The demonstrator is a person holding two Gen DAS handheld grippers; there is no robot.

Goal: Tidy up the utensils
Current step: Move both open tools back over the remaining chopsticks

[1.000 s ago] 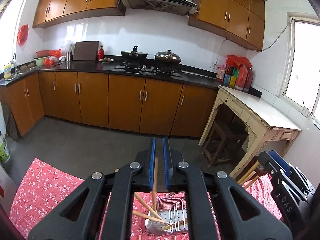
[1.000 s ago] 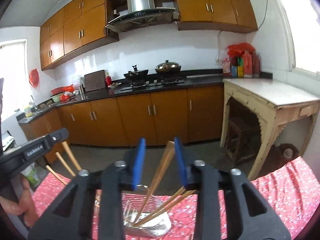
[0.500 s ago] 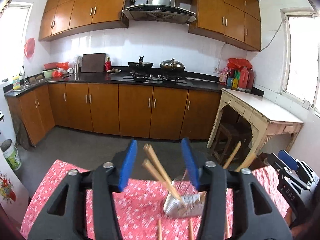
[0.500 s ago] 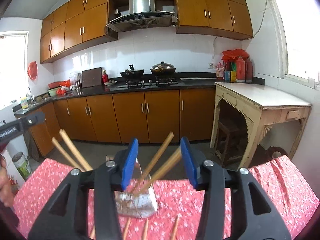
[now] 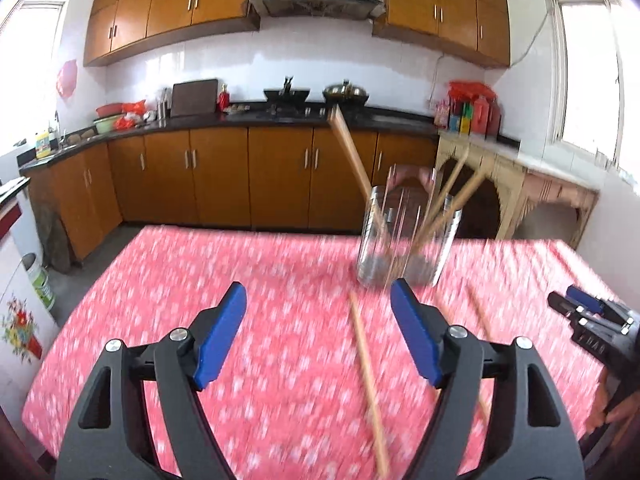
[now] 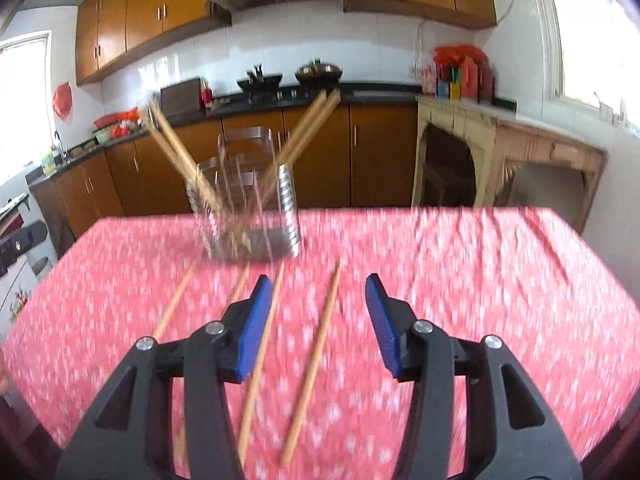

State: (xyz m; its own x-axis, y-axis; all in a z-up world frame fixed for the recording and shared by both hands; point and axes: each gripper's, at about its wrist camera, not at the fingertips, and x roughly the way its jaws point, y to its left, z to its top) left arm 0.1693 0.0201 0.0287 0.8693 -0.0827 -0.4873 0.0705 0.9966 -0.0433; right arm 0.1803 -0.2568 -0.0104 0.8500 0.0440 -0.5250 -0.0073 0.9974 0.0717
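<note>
A metal wire utensil holder (image 5: 404, 240) (image 6: 248, 208) stands on the red flowered tablecloth (image 5: 280, 360) (image 6: 460, 280) with several wooden chopsticks (image 5: 350, 156) (image 6: 308, 128) leaning in it. Several loose chopsticks (image 6: 316, 356) (image 5: 368, 376) lie on the cloth in front of it. My left gripper (image 5: 318, 332) is open and empty, back from the holder. My right gripper (image 6: 318, 316) is open and empty above the loose chopsticks; it also shows at the right edge of the left wrist view (image 5: 592, 320). Both views are motion-blurred.
Brown kitchen cabinets (image 5: 224, 176) and a dark counter with pots run behind the table. A worn wooden side table (image 5: 520, 184) (image 6: 500, 148) stands at the right under a window. A white appliance (image 5: 20, 280) stands at the left.
Both grippers have opened wide and pulled back and up from the holder. The chopsticks they held now stand in the holder. More of the tablecloth and the loose chopsticks show.
</note>
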